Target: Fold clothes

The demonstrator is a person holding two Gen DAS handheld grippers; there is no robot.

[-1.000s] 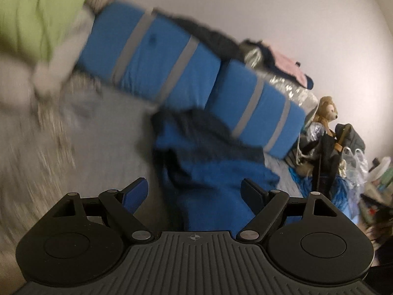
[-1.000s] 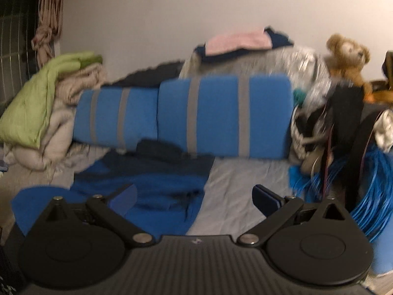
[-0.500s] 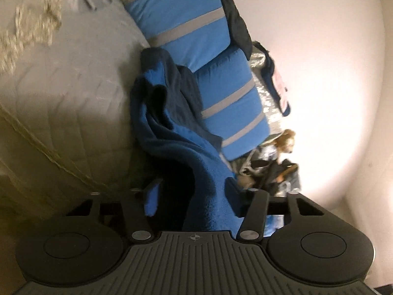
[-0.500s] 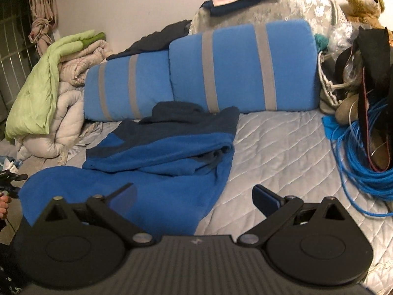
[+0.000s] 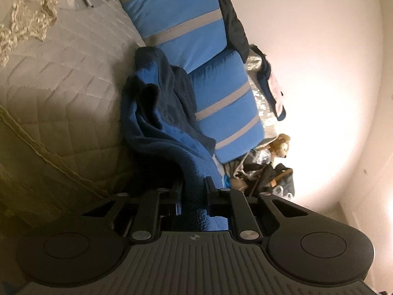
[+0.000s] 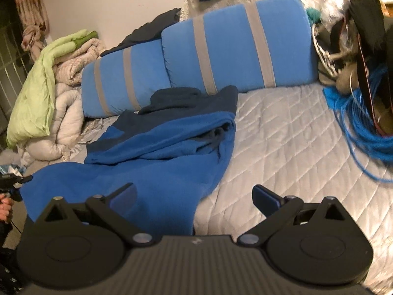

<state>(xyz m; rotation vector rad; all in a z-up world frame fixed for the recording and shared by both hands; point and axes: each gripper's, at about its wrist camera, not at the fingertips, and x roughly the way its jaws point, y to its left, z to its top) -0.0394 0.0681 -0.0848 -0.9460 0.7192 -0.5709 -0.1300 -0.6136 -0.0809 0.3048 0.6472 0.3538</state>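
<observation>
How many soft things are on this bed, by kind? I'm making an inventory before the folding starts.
Striped cushions: 2
Blue fleece garment: 1
Green quilt: 1
Beige quilt: 1
Teddy bear: 1
Total: 6

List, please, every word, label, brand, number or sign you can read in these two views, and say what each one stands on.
None: no readable text shows in either view.
The left gripper body carries only a small round crosshair mark, a symbol with no letters.
The right gripper body has a similar mark, too blurred to make out.
The blue fleece garment, striped pillows and quilted bedspread show no labels or print.
</observation>
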